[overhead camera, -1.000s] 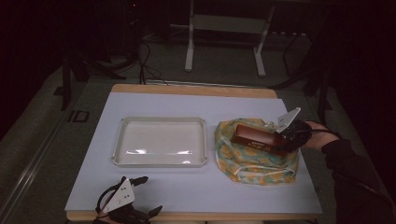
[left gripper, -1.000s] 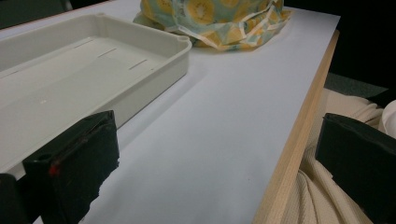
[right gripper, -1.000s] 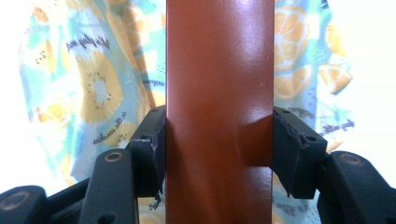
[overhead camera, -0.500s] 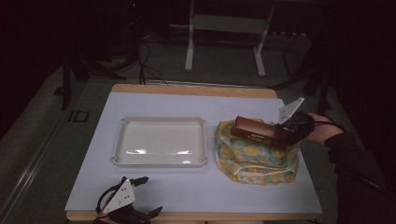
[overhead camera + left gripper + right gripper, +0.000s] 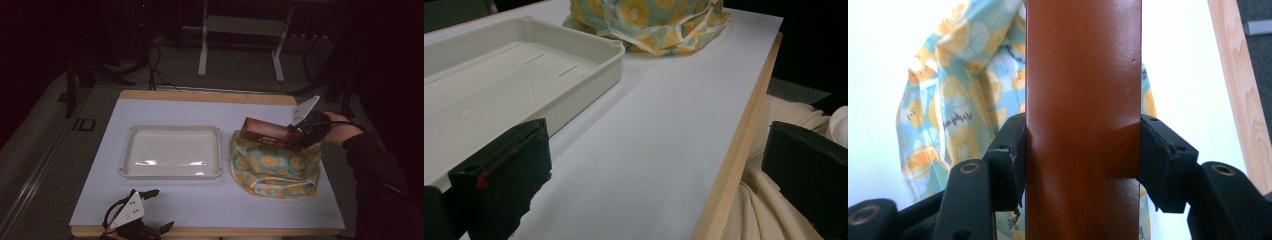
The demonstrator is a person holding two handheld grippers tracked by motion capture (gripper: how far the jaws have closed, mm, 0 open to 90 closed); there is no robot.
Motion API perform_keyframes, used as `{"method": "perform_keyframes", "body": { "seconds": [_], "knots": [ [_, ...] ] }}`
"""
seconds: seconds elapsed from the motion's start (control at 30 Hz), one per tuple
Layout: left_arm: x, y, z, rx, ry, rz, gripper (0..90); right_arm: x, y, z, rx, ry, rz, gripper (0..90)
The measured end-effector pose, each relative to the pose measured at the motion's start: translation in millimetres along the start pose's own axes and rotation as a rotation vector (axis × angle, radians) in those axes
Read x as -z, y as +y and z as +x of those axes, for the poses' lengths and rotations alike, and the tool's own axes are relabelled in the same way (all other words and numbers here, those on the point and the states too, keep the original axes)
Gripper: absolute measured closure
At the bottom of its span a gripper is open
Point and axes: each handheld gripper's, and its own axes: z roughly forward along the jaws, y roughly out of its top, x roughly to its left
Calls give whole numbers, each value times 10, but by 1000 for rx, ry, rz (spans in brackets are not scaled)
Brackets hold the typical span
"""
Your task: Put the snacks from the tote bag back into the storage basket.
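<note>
A long brown box [image 5: 265,133] hangs above the lemon-print cloth bag [image 5: 274,167], held at its right end by my right gripper [image 5: 302,134]. In the right gripper view both jaws press the sides of the brown box [image 5: 1083,120], with the lemon-print bag [image 5: 958,115] below it. My left gripper [image 5: 150,212] rests at the table's front left edge, jaws wide apart and empty. Its own view looks across the white table toward the white tray [image 5: 499,80] and the bag [image 5: 649,20].
The empty white tray [image 5: 172,151] sits mid-table, left of the bag. A wooden table edge [image 5: 739,140] runs beside the person's cream-coloured clothing [image 5: 769,200]. A dark sleeve [image 5: 375,165] reaches in from the right. Stand legs [image 5: 240,45] rise beyond the table.
My right gripper has lifted the brown box up out of the bag and a little to the right. The left gripper has stayed put.
</note>
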Motion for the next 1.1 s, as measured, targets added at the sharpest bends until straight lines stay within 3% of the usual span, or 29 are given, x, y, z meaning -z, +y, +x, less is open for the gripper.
{"method": "perform_keyframes", "body": {
  "seconds": [0.67,1.1],
  "knots": [
    [-5,-1,-7,-8,-14,1,0,-27,450,43,94,10,-6,432],
    [7,0,-14,-15,-16,0,0,-100,855,132,183,18,-22,432]
  ]
}}
